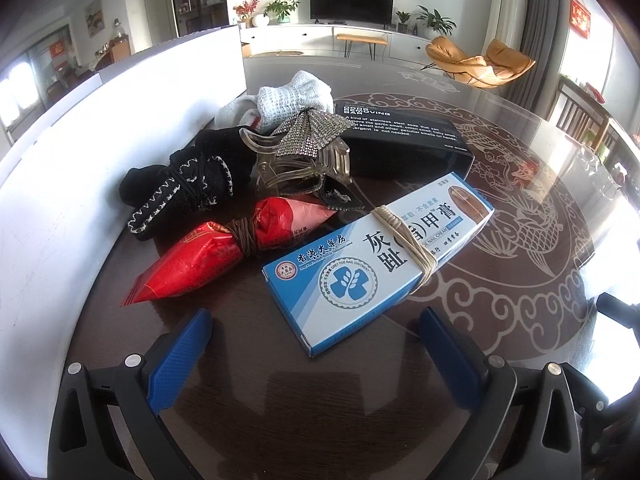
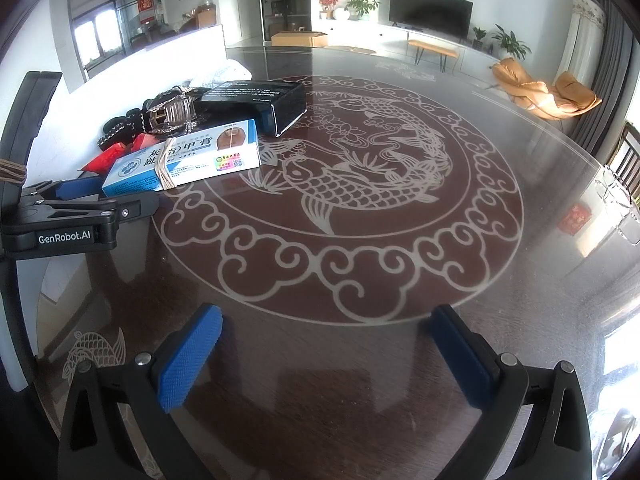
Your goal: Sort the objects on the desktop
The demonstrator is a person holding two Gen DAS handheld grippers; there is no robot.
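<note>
**Blue box just ahead of open left fingers**

Fingers (image 1: pixel 182 354) of left gripper (image 1: pixel 316 344) spread as wide as they go, holding nothing, pads hovering low over table (image 1: pixel 520 320). Right gripper (image 2: pixel 326 354) likewise wide open and empty, above bare patterned glass, well apart from any object.

Blue box (image 1: pixel 376 258) with a rubber band around its middle lying flat, near corner pointing between the left pads. Long axis running diagonally, from near and centre toward far and right, so not square to the jaws. Beside it on the left, red packet (image 1: pixel 224 250), also tied with a band. Behind these, black cloth (image 1: pixel 180 196), hair clip (image 1: pixel 304 160), white cloth (image 1: pixel 296 100) and black box (image 1: pixel 404 140), all crowded against white wall (image 1: pixel 60 200).

Seen from right wrist, same pile far off to the left, with the left gripper (image 2: pixel 72 192) just beside blue box (image 2: pixel 184 160).

Left hand clearly nearer. Probably a small roll of the wrist needed first, to bring the pads across the narrow sides of the box and not its length. Risk of bumping the packet.
</note>
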